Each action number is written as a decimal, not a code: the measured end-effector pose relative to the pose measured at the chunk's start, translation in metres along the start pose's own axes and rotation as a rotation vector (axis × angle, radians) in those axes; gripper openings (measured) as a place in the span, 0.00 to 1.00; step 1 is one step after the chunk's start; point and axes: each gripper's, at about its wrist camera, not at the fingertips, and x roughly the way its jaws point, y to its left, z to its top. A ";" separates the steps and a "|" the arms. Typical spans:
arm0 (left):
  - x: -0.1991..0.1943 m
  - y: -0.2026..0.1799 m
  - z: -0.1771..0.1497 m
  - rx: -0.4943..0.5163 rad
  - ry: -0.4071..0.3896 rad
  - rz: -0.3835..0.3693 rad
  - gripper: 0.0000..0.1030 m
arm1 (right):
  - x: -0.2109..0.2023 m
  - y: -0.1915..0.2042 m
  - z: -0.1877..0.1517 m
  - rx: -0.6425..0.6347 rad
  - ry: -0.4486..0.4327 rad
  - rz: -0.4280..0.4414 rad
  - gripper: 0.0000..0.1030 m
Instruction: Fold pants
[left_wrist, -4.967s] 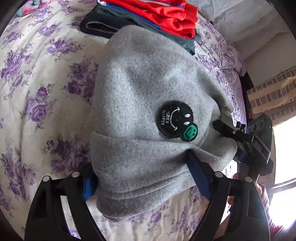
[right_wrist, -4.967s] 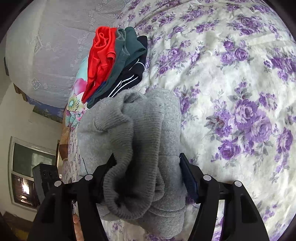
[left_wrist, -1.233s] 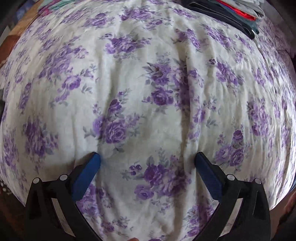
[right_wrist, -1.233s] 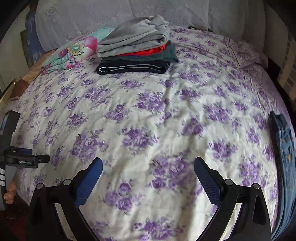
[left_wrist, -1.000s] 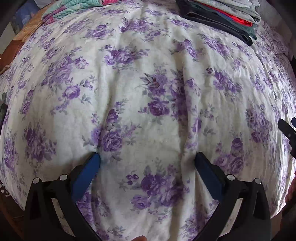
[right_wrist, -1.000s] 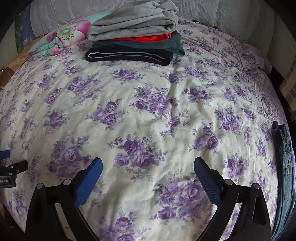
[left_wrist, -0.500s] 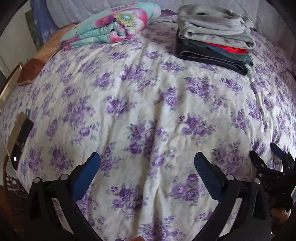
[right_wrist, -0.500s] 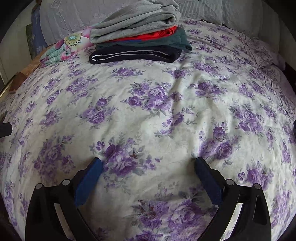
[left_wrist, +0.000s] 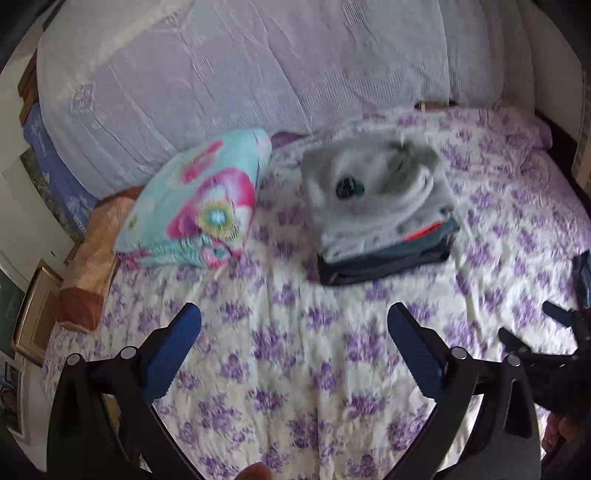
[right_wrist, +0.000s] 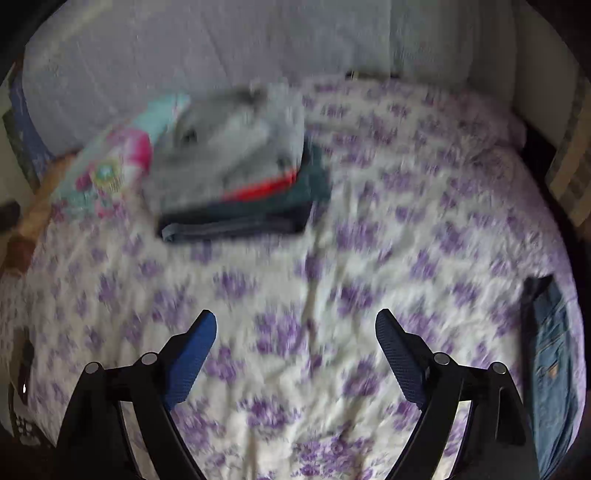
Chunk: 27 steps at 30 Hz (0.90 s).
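Both claws, left claw and right claw, gape above the floral bedspread; blue jeans lie flat along its right edge.

A bed covered by a cream bedspread printed with purple flowers fills most of both views. Behind it, across the upper part of each frame, a pale lavender textured covering is seen over the headboard area. A floral pillow in turquoise and pink is laid at the upper left of the bed, with an orange-brown cushion just below it at the left edge. A white wall and a framed picture are visible at far left. Soft daylight is cast over the bedspread.
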 end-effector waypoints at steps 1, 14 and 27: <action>-0.014 0.008 0.016 -0.021 -0.032 0.001 0.96 | -0.036 0.001 0.026 0.019 -0.112 -0.002 0.97; -0.062 0.019 0.037 -0.134 -0.060 -0.065 0.96 | -0.120 0.027 0.080 -0.007 -0.345 0.059 0.97; -0.051 0.021 0.021 -0.230 -0.039 -0.072 0.96 | -0.104 0.049 0.061 -0.062 -0.263 0.013 0.97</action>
